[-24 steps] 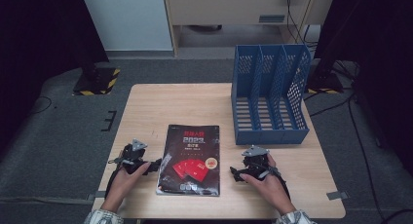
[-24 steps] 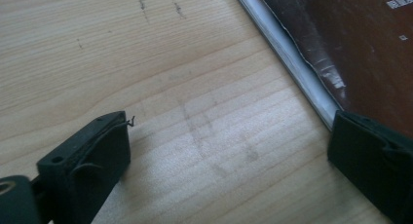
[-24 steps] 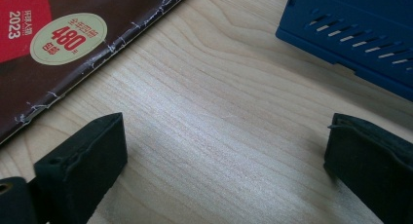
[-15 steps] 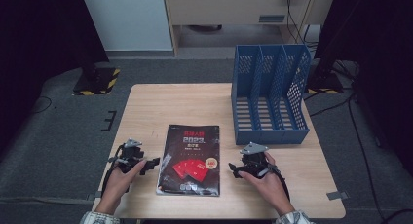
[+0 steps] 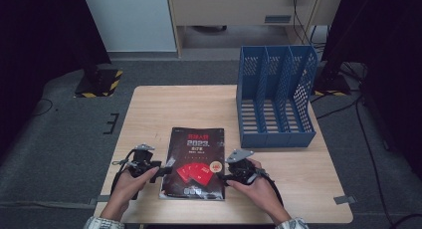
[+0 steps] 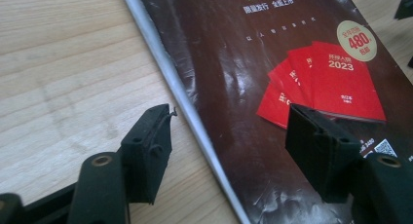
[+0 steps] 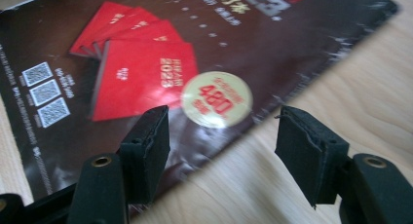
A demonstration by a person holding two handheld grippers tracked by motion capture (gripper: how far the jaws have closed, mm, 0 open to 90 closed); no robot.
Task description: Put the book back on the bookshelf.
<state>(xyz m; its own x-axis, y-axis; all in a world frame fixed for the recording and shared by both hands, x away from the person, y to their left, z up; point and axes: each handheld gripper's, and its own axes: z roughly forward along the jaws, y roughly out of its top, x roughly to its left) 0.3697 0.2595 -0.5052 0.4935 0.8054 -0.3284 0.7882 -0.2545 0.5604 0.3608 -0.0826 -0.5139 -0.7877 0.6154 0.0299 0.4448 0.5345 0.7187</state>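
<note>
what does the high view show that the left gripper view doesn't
High view alone: the blue perforated plastic file rack standing at the table's far right, the person's hands, and the right hand-held gripper at the book's right edge. Left gripper view alone: the book's white page edge running between the open jaws of the left hand-held gripper. Both: the dark glossy book with red booklets lying flat on the light wooden table.

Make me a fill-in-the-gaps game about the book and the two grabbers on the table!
1. The dark book lies flat on the wooden ____.
2. The left gripper and the right gripper both have their jaws ____, straddling the book's side edges.
3. The file rack standing beyond the book is coloured ____.
4. The small booklets pictured on the book's cover are ____.

Missing words: table; open; blue; red
</note>
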